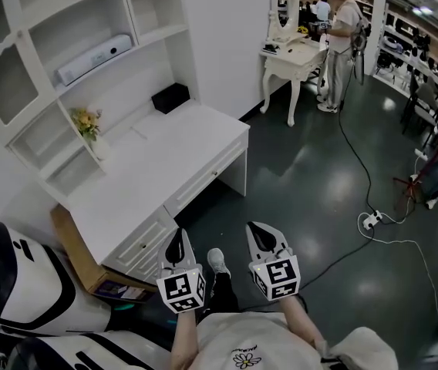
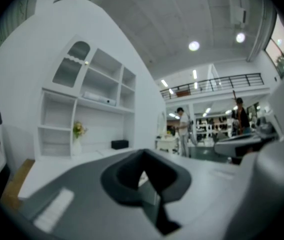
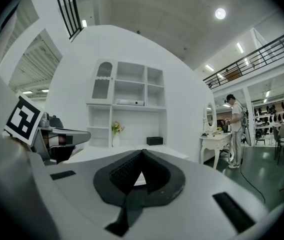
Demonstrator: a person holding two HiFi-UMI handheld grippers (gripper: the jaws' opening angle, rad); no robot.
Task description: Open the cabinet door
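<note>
— Fingers point(image 1: 174, 245) of our left gripper point(image 1: 177, 241) lie pressed together in the head view, empty; our right gripper point(image 1: 262, 237) matches.
— And the cabinet door point(image 1: 137, 247)?
— We see it under the desk's point(image 1: 165, 168) near left corner, near the left gripper, not touching.
— Left gripper view?
— Our jaws meet, empty; flowers point(image 2: 78, 130) stand at the desk's back edge.
— Right gripper view?
— Our jaws are closed too; the door is hidden behind the gripper's body.
</note>
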